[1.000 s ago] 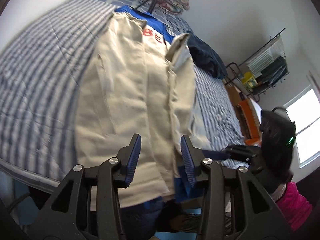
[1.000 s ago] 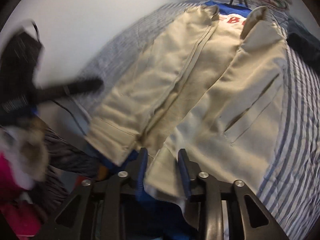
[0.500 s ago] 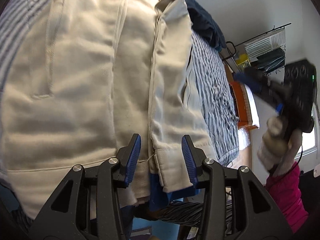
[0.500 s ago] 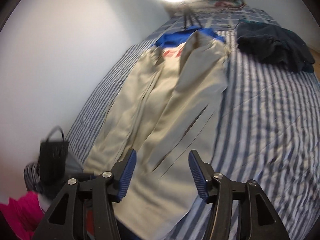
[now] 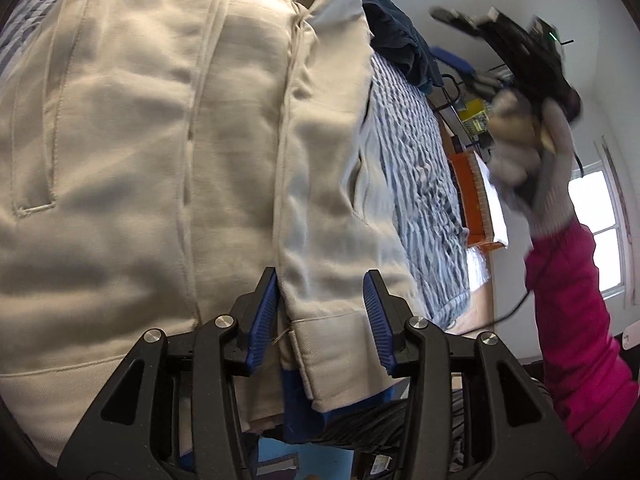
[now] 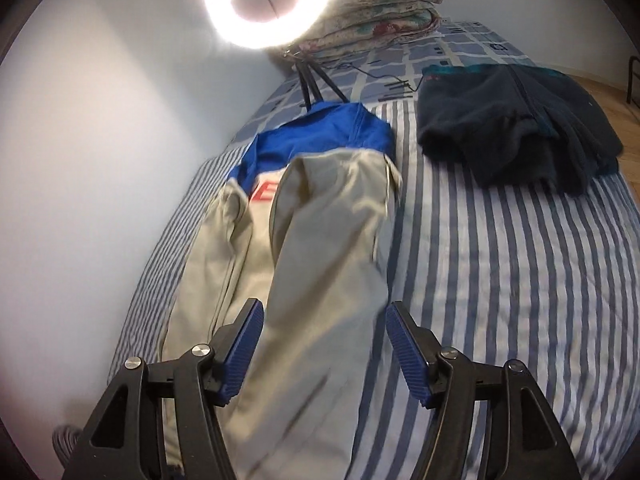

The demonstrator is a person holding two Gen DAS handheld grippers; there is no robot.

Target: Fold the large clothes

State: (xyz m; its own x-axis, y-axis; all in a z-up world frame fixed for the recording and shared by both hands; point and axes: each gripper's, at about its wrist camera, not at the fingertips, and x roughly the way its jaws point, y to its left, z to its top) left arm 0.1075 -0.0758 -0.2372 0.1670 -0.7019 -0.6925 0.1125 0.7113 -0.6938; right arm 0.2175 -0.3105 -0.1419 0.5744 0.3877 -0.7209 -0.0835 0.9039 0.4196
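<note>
**Jacket laid out on a striped bed, tongs open at its hem**

Jacket (image 6: 320, 264), beige with a blue collar and red lettering, lies lengthwise on a bed (image 6: 500, 280) covered in a blue and white striped sheet, with its hem at the near edge and both front panels folded in over the middle.

From the left wrist view, the left tongs (image 5: 320, 312) point down at the hem. Their blue pads stand partly apart on either side of the right front panel's lower edge, and the left pad lies against the fabric; the pads are not clamped.

The right tongs (image 6: 324, 356) hover above the jacket's lower half. Their jaws are opening, with nothing pinched between them. In the left wrist view a gloved hand (image 5: 528, 148) holds them raised above the bed's far side, with a pink sleeve (image 5: 576, 328) below the glove.

A dark navy garment (image 6: 516, 120) lies folded on the bed beside the jacket's collar. Behind the collar stand a glowing ring light (image 6: 266, 2) and a folded floral quilt (image 6: 376, 12).
</note>
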